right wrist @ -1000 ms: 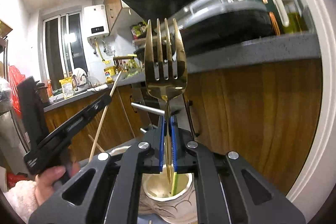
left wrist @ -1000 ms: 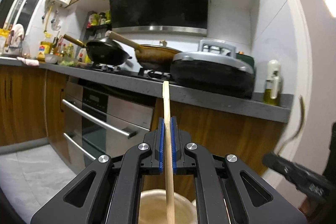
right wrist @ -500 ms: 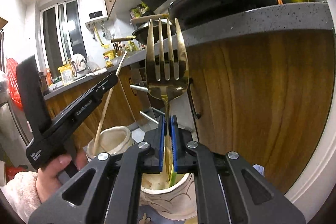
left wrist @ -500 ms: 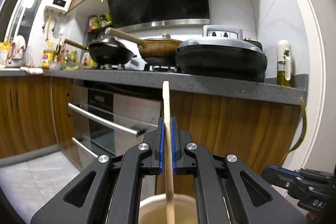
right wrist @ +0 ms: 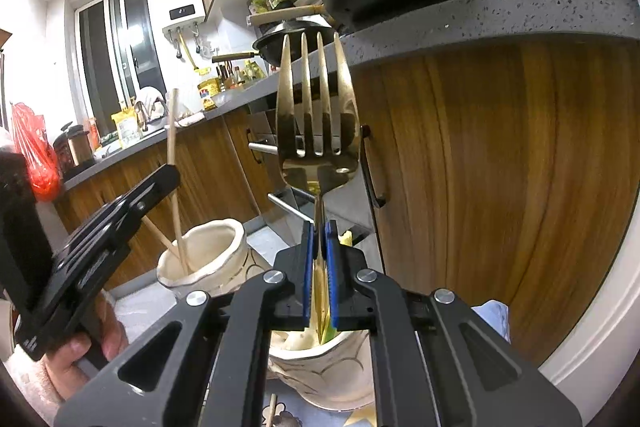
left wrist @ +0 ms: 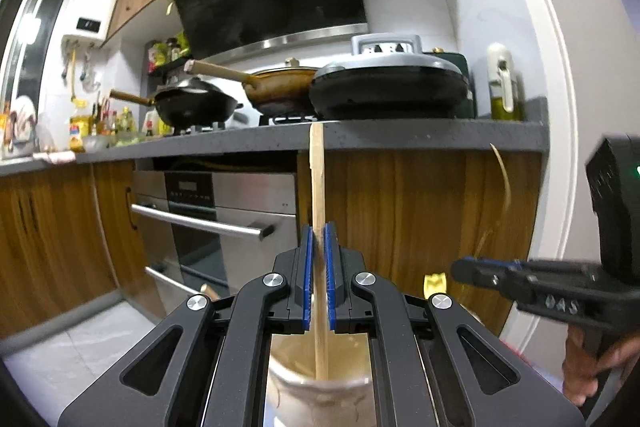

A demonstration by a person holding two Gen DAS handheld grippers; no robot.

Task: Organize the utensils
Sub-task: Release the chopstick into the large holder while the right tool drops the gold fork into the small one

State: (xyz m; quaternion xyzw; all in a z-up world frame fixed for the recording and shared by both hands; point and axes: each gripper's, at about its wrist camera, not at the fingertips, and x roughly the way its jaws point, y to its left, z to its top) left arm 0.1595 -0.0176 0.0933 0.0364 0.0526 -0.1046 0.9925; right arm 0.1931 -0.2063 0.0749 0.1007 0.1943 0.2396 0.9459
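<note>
Left tool [left wrist: 317, 279] clamps a chopstick [left wrist: 317, 183] dipping into its jar [left wrist: 316, 393], right tool [right wrist: 319, 277] pinches the fork [right wrist: 316, 131] over another jar [right wrist: 320, 359]; next, I'd say, lower and release.

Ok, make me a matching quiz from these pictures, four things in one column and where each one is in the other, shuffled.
Things:
1. chopstick
2. fork
3. black wok
4. oil bottle

Places:
A. on the stove
B. in the right gripper's fingers
C. at the counter's end by the wall
D. in the left gripper's fingers

Pairs: 1-D, 2-B, 3-A, 4-C
</note>
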